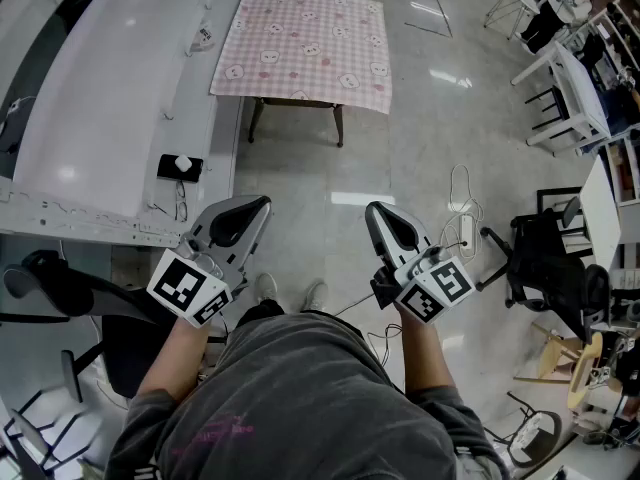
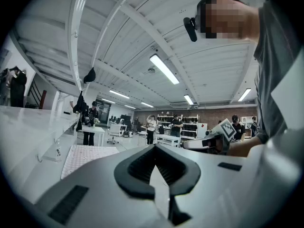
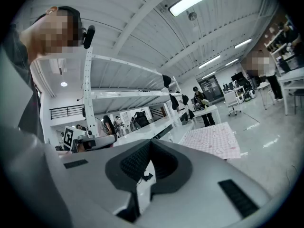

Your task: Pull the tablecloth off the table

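Observation:
A pink checked tablecloth [image 1: 305, 43] covers a small table whose dark legs [image 1: 338, 123] show under the cloth's near edge, far ahead on the shiny floor. It also lies low and distant as the tablecloth [image 2: 85, 156] in the left gripper view and the tablecloth [image 3: 211, 139] in the right gripper view. Both grippers are held close to the person's body, well short of the table. The left gripper [image 1: 262, 203] and right gripper [image 1: 372, 208] point forward, jaws shut with nothing between them. Up close, the left gripper [image 2: 154, 148] and right gripper [image 3: 151, 141] show their tips meeting.
A long white bench [image 1: 110, 98] runs along the left, with a black phone [image 1: 180, 167] near its edge. A black office chair [image 1: 545, 258] and loose cables [image 1: 462, 218] lie to the right. White tables and chairs [image 1: 575, 88] stand at the far right.

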